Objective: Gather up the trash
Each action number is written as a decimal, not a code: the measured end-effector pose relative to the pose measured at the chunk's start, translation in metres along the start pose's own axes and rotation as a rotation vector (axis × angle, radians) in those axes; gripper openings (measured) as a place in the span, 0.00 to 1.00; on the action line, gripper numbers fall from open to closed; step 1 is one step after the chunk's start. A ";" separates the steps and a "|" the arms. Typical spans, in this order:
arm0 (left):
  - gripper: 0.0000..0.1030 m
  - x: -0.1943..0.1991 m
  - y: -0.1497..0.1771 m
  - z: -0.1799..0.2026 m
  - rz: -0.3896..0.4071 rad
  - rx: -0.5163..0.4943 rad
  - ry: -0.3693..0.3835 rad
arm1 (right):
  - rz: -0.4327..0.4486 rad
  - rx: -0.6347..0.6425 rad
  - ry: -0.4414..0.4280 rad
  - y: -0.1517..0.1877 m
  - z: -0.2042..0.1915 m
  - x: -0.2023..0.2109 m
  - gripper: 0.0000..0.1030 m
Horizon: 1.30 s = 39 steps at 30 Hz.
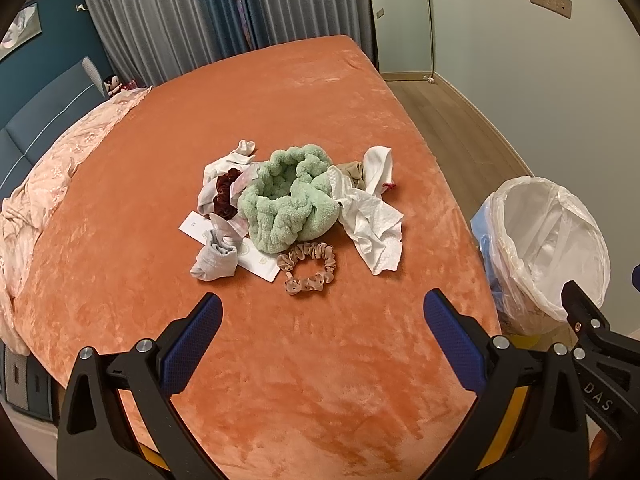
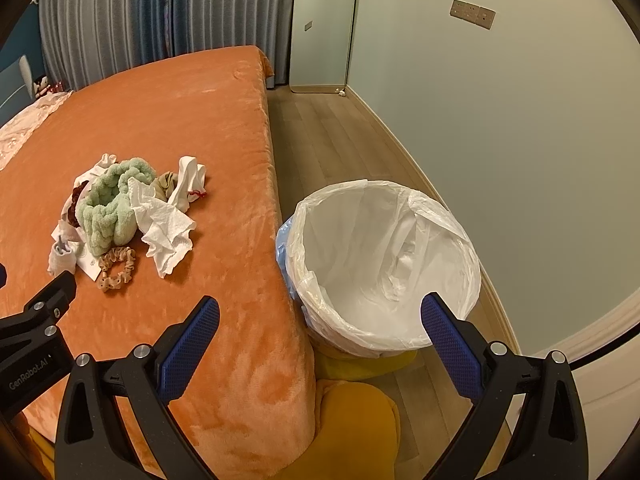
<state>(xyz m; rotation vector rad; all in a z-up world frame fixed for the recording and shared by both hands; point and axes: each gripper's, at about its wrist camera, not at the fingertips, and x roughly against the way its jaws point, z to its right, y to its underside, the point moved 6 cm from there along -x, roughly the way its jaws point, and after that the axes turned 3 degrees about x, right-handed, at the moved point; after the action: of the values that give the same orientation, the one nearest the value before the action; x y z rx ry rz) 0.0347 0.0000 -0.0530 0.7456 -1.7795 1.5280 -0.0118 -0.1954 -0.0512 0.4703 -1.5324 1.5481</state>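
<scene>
both jaws wide; crumpled tissue (image 1: 372, 224) lies flat.

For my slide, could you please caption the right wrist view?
Open right gripper poised over lined trash bin beside orange bed holding crumpled tissue.

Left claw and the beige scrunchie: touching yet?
Apart. The left wrist view shows bare orange blanket between the open left claw and the scrunchie.

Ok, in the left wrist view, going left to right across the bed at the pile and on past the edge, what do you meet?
Grey sock → green fluffy headband → crumpled white tissue → lined trash bin on the floor beside the bed.
</scene>
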 end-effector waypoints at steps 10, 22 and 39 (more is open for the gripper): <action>0.93 -0.002 -0.007 0.003 -0.010 0.013 0.000 | 0.002 0.000 0.004 -0.003 0.001 0.001 0.94; 0.93 -0.003 -0.010 0.004 -0.012 0.021 0.000 | 0.002 -0.023 0.002 -0.005 0.005 0.001 0.94; 0.93 0.000 -0.006 0.004 0.002 0.009 -0.002 | 0.003 -0.024 0.006 -0.004 0.006 0.001 0.94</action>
<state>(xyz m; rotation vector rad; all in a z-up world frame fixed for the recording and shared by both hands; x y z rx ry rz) 0.0391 -0.0052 -0.0492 0.7498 -1.7761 1.5378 -0.0109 -0.2019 -0.0472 0.4498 -1.5460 1.5301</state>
